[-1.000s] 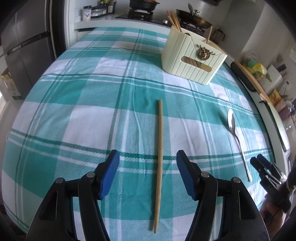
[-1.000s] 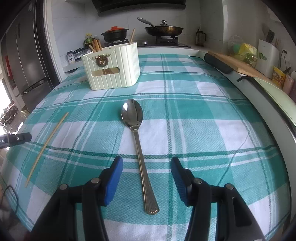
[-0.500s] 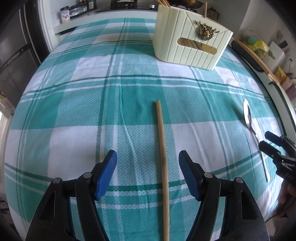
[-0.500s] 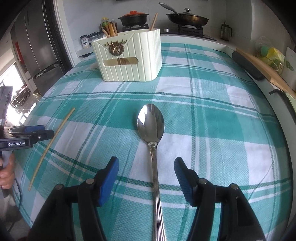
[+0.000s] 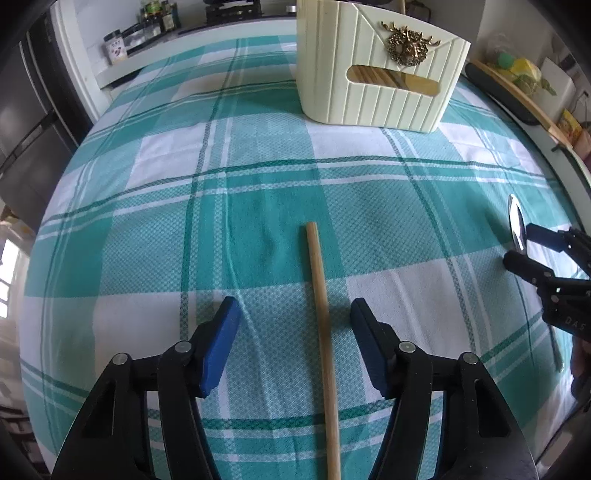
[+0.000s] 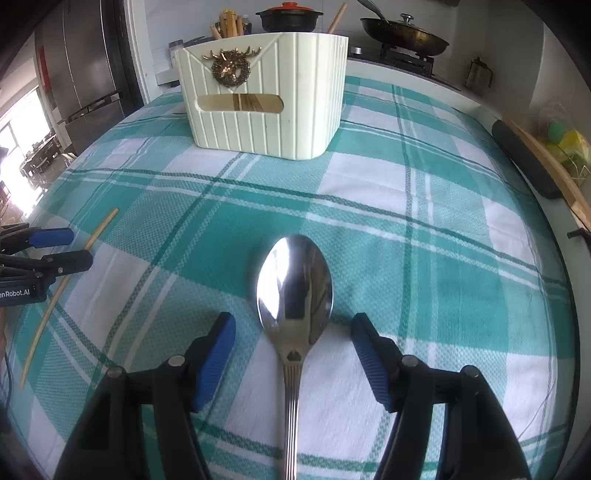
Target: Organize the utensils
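Observation:
A single wooden chopstick (image 5: pixel 322 321) lies on the teal checked cloth, running between the blue pads of my left gripper (image 5: pixel 293 325). Those jaws are closing, and the pads stand clear of the stick on both sides. A shiny metal spoon (image 6: pixel 293 291) lies bowl-forward between the pads of my right gripper (image 6: pixel 291 336), whose jaws are opening without touching it. The cream ribbed utensil holder (image 6: pixel 266 110) with a gold deer ornament stands at the far end and holds several chopsticks. In the left wrist view the holder (image 5: pixel 376 74) is at top centre and the spoon (image 5: pixel 516 225) at the right edge.
The checked tablecloth (image 5: pixel 147 221) covers the whole table. Behind it are a stove with a pan (image 6: pixel 402 35) and a red-lidded pot (image 6: pixel 290 16), and a fridge (image 6: pixel 88 74) at the left. A wooden board (image 6: pixel 543 162) runs along the right counter.
Both grippers have moved forward and lower over their utensils, so the chopstick and the spoon now reach further in between the pads. The holder looms larger.

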{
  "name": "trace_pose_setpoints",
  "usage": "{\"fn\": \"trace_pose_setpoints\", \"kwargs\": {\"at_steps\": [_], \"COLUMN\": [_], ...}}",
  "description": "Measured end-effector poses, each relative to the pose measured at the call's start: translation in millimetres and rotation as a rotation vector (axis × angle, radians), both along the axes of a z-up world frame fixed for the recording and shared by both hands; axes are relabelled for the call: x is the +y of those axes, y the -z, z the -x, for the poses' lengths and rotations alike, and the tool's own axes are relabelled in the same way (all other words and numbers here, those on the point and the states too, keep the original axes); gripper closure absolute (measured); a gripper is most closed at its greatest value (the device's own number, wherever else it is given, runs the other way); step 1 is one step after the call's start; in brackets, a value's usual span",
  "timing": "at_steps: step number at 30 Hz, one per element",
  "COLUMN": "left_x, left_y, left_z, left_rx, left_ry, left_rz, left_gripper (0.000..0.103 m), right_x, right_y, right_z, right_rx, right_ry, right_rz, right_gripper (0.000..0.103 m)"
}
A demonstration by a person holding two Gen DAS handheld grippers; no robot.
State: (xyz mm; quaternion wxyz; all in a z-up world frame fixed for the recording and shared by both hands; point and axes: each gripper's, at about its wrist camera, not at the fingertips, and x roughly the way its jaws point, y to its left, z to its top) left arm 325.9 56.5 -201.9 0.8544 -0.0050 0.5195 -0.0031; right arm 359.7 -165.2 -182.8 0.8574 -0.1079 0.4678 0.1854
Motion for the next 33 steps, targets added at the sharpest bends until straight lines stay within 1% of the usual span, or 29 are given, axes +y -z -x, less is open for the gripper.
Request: {"fn": "trace_pose_setpoints", "kwargs": {"at_steps": [1, 2, 3, 4, 5, 8, 10, 16, 19, 22, 27, 33], "left_x": [-1.0, -1.7, -2.6, -3.5, -4.7, -2.9, 2.1, 16.7, 20.1, 23.6, 27.6, 33.6], "left_y": [-0.5, -1.1, -1.6, -2.1, -2.3, -4.3, -14.2, -74.2, -103.4, -126.2, -149.8, -163.4], "left_z": [-0.4, -0.2, 0.0, 0.6, 0.8, 2.9, 8.7, 35.4, 52.1, 68.5, 86.3, 95.8], "left_rx": [-0.004, -0.009, -0.014, -0.019, -0.022, -0.046, -0.088, -0.269, -0.347, -0.410, -0.458, -0.492], "left_ry": [0.001, -0.001, -0.003, -0.002, 0.000, -0.026, -0.047, -0.092, -0.098, -0.103, -0.086, -0.091], "left_rz": [-0.001, -0.004, -0.004, 0.001, 0.008, 0.022, 0.037, 0.092, 0.116, 0.141, 0.190, 0.208], "left_gripper": [0.053, 0.062, 0.077, 0.085, 0.096, 0.098, 0.098, 0.098, 0.098, 0.098, 0.098, 0.098], "right_x": [0.4, 0.1, 0.0, 0.3, -0.1, -7.2, -12.6, -20.2, -20.8, -20.6, -17.3, -12.0], "right_y": [0.6, 0.9, 1.0, 0.7, -0.6, -5.5, -18.4, -74.0, -98.2, -116.1, -135.5, -152.4], "right_z": [-2.7, -4.6, -5.8, -6.3, -6.8, -6.6, 1.3, 37.5, 56.3, 72.9, 90.6, 100.2], "right_rx": [-0.006, -0.016, -0.027, -0.041, -0.050, -0.039, -0.067, -0.175, -0.225, -0.269, -0.326, -0.367], "right_ry": [0.000, 0.006, 0.012, 0.014, 0.008, 0.026, 0.028, 0.004, -0.015, -0.025, -0.041, -0.054], "right_rz": [-0.012, -0.020, -0.022, -0.016, -0.020, -0.074, -0.111, -0.205, -0.232, -0.249, -0.258, -0.277], "right_gripper": [0.036, 0.036, 0.040, 0.046, 0.061, 0.061, 0.061, 0.061, 0.061, 0.061, 0.061, 0.061]}}
